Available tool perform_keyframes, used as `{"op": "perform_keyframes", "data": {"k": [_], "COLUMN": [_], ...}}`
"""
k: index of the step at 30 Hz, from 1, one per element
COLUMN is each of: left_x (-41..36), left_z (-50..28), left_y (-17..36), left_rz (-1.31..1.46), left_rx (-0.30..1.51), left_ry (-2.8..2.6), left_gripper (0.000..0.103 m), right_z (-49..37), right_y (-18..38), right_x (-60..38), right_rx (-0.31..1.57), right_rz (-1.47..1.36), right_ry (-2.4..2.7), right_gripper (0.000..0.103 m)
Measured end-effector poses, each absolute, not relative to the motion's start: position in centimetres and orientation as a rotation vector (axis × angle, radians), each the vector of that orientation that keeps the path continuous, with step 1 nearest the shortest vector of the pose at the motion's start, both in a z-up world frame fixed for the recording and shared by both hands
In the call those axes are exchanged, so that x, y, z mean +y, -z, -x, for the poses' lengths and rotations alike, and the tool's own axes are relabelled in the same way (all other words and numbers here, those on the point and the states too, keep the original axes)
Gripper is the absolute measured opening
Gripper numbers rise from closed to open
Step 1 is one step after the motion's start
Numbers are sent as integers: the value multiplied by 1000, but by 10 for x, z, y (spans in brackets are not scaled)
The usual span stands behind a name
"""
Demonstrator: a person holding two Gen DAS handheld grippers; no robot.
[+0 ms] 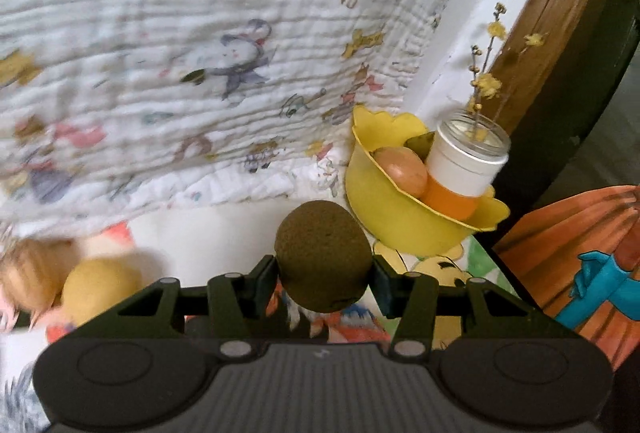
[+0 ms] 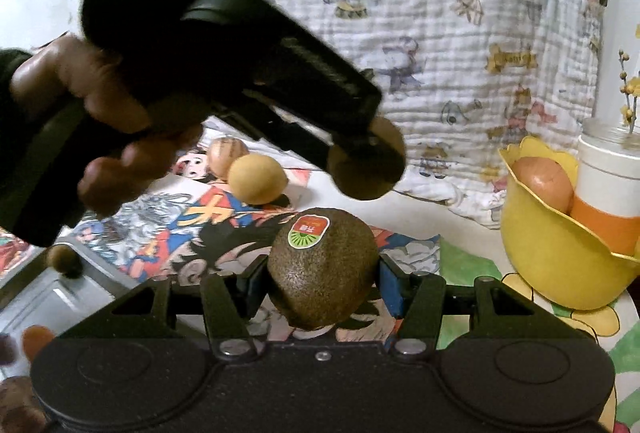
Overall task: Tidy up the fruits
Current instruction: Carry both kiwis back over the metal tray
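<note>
My left gripper [image 1: 323,275] is shut on a brown kiwi [image 1: 322,255] and holds it above the table, left of the yellow bowl [image 1: 396,217]. The bowl holds an orange-pink fruit [image 1: 402,171] and a white and orange jar [image 1: 464,173]. My right gripper [image 2: 322,283] is shut on a second kiwi [image 2: 322,269] with a red and green sticker. In the right wrist view the left gripper [image 2: 366,169] hangs above and behind with its kiwi [image 2: 370,179]. A yellow lemon [image 2: 257,178] and a striped brown fruit [image 2: 225,155] lie on the table behind.
A cartoon-print cloth [image 2: 200,233] covers the table. A patterned quilt [image 1: 200,53] hangs behind. The jar holds yellow flower twigs [image 1: 486,73]. A grey tray [image 2: 60,297] with small round fruits sits at the lower left of the right wrist view. A wooden frame [image 1: 552,13] stands at right.
</note>
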State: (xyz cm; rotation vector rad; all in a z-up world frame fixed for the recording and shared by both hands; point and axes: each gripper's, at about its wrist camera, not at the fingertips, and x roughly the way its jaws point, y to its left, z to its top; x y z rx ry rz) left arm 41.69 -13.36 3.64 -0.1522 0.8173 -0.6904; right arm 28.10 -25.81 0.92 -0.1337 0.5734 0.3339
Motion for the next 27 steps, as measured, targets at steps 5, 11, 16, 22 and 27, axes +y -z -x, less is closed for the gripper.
{"op": "perform_keyframes", "data": {"k": [5,11,16,22,27], "left_x": [-111,-78,-51,-22,1], "left_z": [-386,-348,-318,-284,-257], "left_y": [-40,-42,-42,-36,-28], "left_rz": [168,205,205,224,228], "left_rx": [808,797,795,790,794], "left_ry": [664,615,575,545,508], "left_gripper": [54,54,54,54,54], "right_z": [-258,-228,-211,-200,-201], "right_y": [-17,-21,-16,-8,-4], "right_x": [-256,-252,-248,-236,-222], "right_rx": [563,559,582,624,650], "right_rz": [115,114,114,107,127], "right_ry": [-358,-404,-445,-505,-567], "right_gripper": [58,58,58,58,58]}}
